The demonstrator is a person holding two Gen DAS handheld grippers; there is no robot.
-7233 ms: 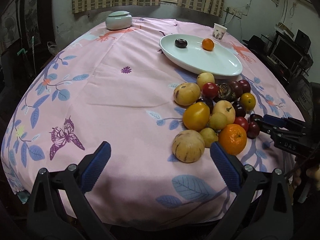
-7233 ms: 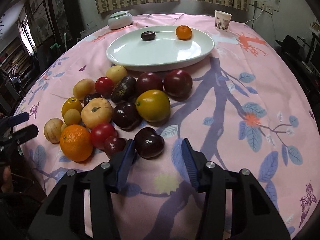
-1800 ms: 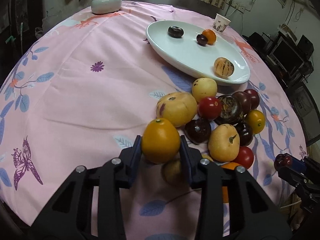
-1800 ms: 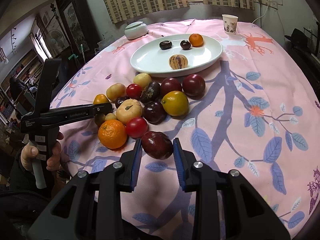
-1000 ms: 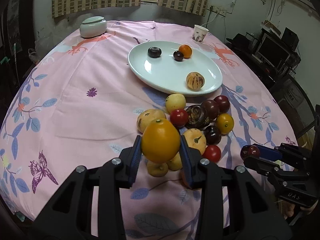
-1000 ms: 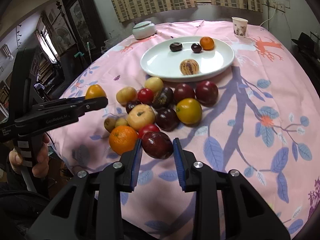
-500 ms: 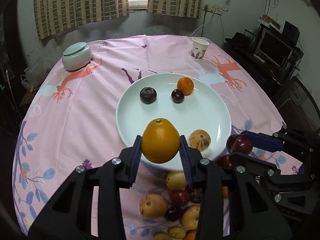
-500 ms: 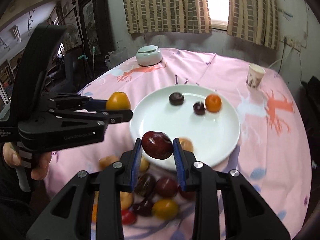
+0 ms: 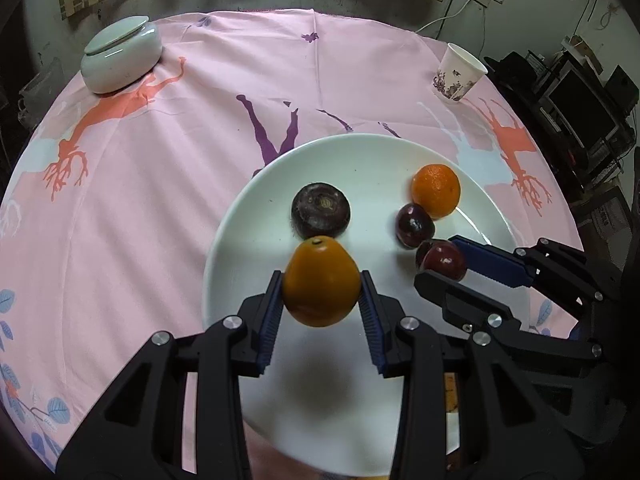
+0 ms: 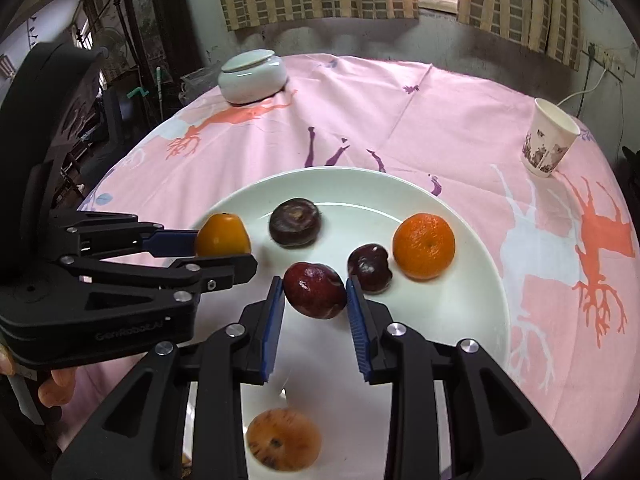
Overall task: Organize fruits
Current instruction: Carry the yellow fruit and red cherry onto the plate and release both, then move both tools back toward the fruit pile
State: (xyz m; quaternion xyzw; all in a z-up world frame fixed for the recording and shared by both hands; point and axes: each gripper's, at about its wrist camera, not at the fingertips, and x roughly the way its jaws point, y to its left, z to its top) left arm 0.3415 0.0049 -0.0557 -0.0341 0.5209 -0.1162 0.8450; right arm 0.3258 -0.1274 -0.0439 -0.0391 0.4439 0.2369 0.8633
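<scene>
My left gripper (image 9: 321, 286) is shut on a yellow-orange fruit (image 9: 321, 280) and holds it above the white plate (image 9: 240, 232). My right gripper (image 10: 315, 290) is shut on a dark red plum (image 10: 315, 290), also above the plate (image 10: 472, 256). On the plate lie a dark purple fruit (image 9: 321, 210), a small dark plum (image 9: 414, 220), an orange (image 9: 436, 190) and a speckled tan fruit (image 10: 283, 444). The right gripper with its plum (image 9: 442, 260) shows in the left wrist view; the left gripper with its fruit (image 10: 222, 236) shows in the right wrist view.
A pale lidded bowl (image 9: 120, 54) stands at the back left of the pink tablecloth (image 9: 160, 152). A paper cup (image 9: 458, 72) stands at the back right. Both grippers hang close side by side over the plate.
Both grippers have moved forward and lower over the plate, each still holding its fruit. The fruit pile on the cloth has dropped out of view.
</scene>
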